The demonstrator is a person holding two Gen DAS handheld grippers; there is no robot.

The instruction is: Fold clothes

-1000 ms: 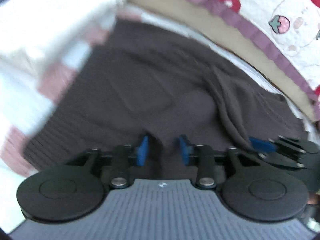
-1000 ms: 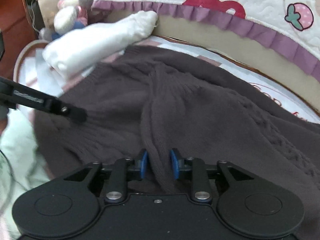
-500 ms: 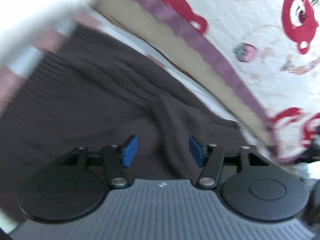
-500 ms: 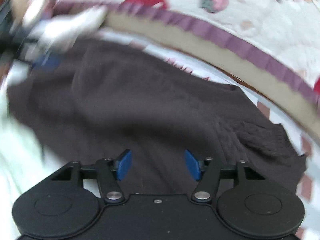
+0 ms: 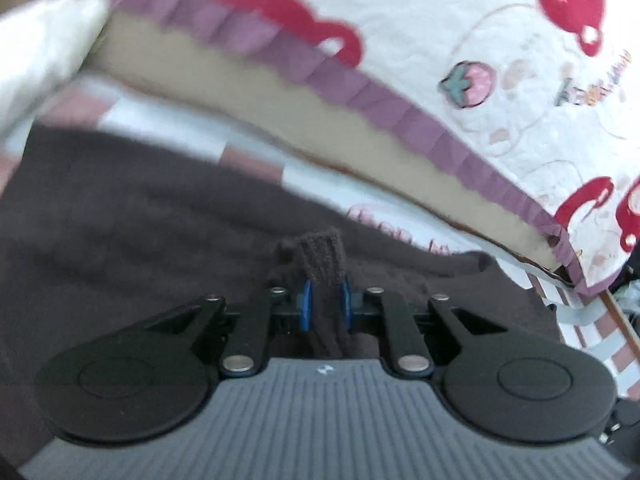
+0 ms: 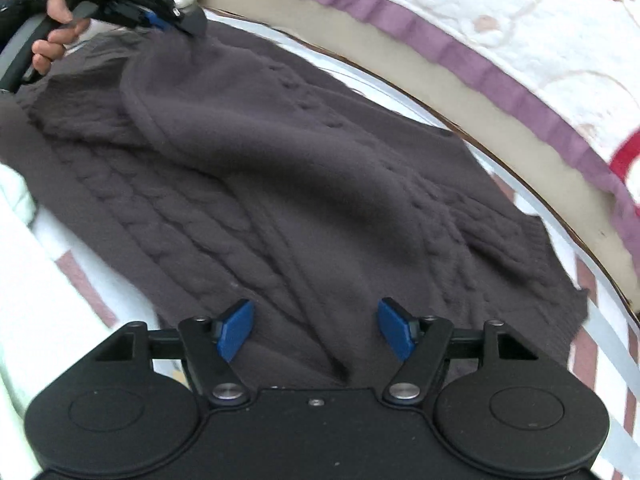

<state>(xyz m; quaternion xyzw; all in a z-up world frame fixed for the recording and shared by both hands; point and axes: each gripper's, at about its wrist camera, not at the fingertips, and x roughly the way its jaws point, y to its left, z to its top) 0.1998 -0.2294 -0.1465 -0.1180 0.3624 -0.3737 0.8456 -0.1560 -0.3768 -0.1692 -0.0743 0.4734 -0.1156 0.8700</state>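
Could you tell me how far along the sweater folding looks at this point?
One flap of the brown sweater already lies folded over its cable-knit front. The left gripper is shut on a ribbed edge of it, while the right gripper hovers open above it. The rest of the folding remains.

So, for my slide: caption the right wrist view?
Open right gripper hovers over dark cable-knit sweater; left gripper pinches its far edge.

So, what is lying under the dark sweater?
The dark sweater lies on a checked sheet with white and pink squares, visible around its edges. What lies under its middle is covered. The left gripper pinches a ribbed piece.
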